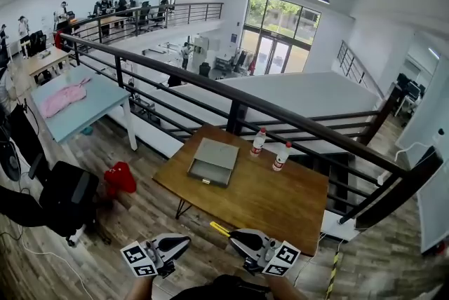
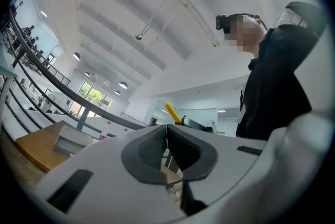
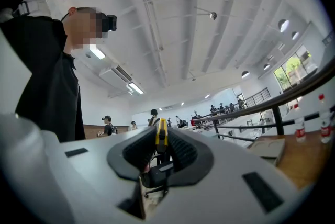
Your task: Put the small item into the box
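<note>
A flat grey box (image 1: 213, 160) lies on the brown table (image 1: 273, 204), its lid down; it also shows as the box (image 2: 70, 139) at the left of the left gripper view and the box (image 3: 268, 147) at the right of the right gripper view. My right gripper (image 1: 229, 234) is at the bottom of the head view, shut on a small yellow item (image 1: 219, 228) that sticks out toward the table; the yellow item (image 3: 161, 134) sits clamped between the pads. My left gripper (image 1: 184, 243) is beside it, shut and empty, jaws touching. Both grippers are short of the table's near edge.
Two small white bottles with red caps (image 1: 259, 141) (image 1: 282, 156) stand at the table's far edge by a black railing (image 1: 231, 92). A black chair (image 1: 66, 197) and a red object (image 1: 120, 177) are on the wooden floor at left. A pale blue table (image 1: 74, 102) stands further left.
</note>
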Motion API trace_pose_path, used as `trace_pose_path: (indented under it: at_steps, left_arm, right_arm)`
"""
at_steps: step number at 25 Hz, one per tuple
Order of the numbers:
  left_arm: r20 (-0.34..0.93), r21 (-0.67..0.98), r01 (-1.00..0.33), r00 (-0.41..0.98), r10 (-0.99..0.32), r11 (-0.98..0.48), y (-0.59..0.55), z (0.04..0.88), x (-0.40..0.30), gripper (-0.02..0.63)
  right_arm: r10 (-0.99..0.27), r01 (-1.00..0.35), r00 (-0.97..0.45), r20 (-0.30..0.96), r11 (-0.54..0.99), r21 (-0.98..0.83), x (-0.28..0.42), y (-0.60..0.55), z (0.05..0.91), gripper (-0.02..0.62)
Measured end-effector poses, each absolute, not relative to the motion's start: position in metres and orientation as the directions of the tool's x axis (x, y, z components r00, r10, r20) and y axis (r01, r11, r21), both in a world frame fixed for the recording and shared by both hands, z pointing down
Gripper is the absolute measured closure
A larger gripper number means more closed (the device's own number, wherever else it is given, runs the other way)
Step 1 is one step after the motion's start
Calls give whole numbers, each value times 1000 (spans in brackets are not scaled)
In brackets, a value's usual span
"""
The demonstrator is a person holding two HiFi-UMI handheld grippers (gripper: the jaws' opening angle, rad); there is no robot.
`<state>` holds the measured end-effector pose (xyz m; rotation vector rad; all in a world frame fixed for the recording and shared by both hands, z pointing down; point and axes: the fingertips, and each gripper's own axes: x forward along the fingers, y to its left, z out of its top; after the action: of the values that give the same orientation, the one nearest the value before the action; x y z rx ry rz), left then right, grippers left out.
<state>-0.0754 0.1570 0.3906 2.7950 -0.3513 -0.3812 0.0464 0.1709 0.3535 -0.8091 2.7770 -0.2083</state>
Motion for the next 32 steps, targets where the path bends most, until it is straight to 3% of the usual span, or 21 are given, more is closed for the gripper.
trace_pose_path:
  at_steps: [17,32]
  left_arm:
    - [-176,331,-195,948,-264,-923,43,394,-54,589]
    - [-132,317,-214,955,-267,-924,-61,382,-5,589]
  right_arm:
    - [-571,-525,-790,-223,818,-234,66,41,362,518]
    - [-574,-528,-779,-251,817,-230,125,-67,358,518]
